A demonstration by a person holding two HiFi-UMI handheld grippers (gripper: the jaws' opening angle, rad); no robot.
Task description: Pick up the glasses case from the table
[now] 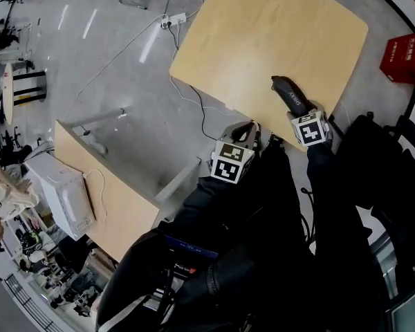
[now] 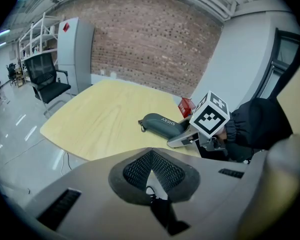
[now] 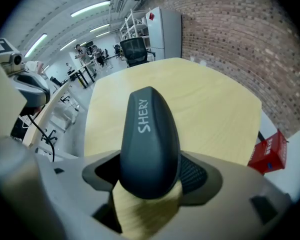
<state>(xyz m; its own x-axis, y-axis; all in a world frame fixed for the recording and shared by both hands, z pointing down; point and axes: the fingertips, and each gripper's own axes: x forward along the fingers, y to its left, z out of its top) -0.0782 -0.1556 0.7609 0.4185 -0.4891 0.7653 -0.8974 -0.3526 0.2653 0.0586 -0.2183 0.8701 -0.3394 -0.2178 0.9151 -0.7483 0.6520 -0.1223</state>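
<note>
**Two hand-held grippers at a table, glasses case between the right jaws**

1. Left gripper (image 1: 246,133), grey, with a square-marker cube, held in a dark sleeve. It hangs just off the near edge of the table, tilted downward. Its black mesh pads are drawn together with nothing between them.
2. Right gripper (image 1: 299,111), same make, pointing steeply down over the near edge of the table. Jaws are spread wide to either side of the case's near end. The left pad stands clear of the case; whether the right one touches cannot be told.
3. Dark grey oblong hard-shell glasses case (image 1: 288,92) with white lettering "SHERY" on the lid. It lies flat on the tabletop close to the near edge, its far end pointing across the table.
4. Pale wooden table with rounded corners (image 1: 263,33).
5. Red box (image 1: 407,55) on the grey floor, beyond the table's right side.
6. White power strip (image 1: 174,21) with a trailing cable, on the floor past the far left corner.
7. Black office chair (image 2: 47,76), tall grey cabinet (image 2: 75,54) and red brick wall (image 2: 150,44) at the back of the room.
</note>
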